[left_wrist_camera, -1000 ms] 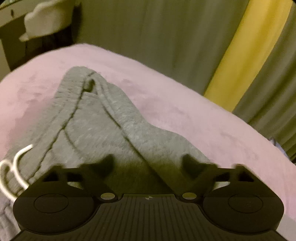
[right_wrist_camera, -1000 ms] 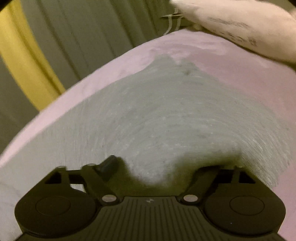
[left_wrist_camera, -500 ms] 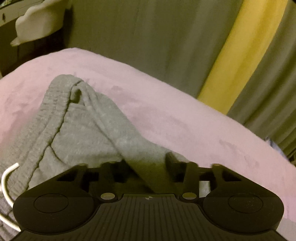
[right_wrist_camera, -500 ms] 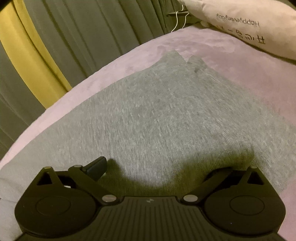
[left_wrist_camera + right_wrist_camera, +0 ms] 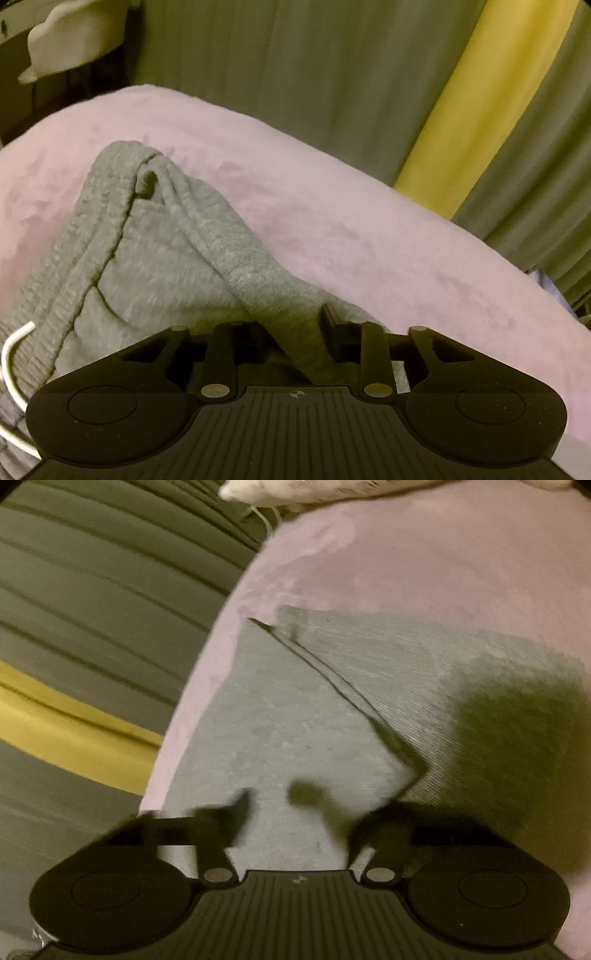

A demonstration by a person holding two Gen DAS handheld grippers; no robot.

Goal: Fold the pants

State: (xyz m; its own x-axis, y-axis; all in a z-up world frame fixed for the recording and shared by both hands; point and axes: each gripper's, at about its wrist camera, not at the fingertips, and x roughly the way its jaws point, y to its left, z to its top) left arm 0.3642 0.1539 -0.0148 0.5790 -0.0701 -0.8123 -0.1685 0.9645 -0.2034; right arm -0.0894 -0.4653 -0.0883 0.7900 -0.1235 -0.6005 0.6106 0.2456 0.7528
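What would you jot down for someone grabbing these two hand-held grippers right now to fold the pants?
Left hand-held gripper: jaws closing on a ridge of the grey sweatpants near the waistband.
Right hand-held gripper: jaws closing, leg fabric between them; blurred, so grip unconfirmed.
Pants lie on the pink blanket.
Done: both ends reached.
Left: confirm grips, then lift and fold.

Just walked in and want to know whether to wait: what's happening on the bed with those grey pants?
A person with a handheld gripper in each hand is folding grey pants on a pink blanket. The left gripper is closing on a raised ridge of fabric by the waistband. The right gripper is closing over flat pant-leg fabric; blur hides whether it has a grip yet. No fold looks done from the start of this lift.
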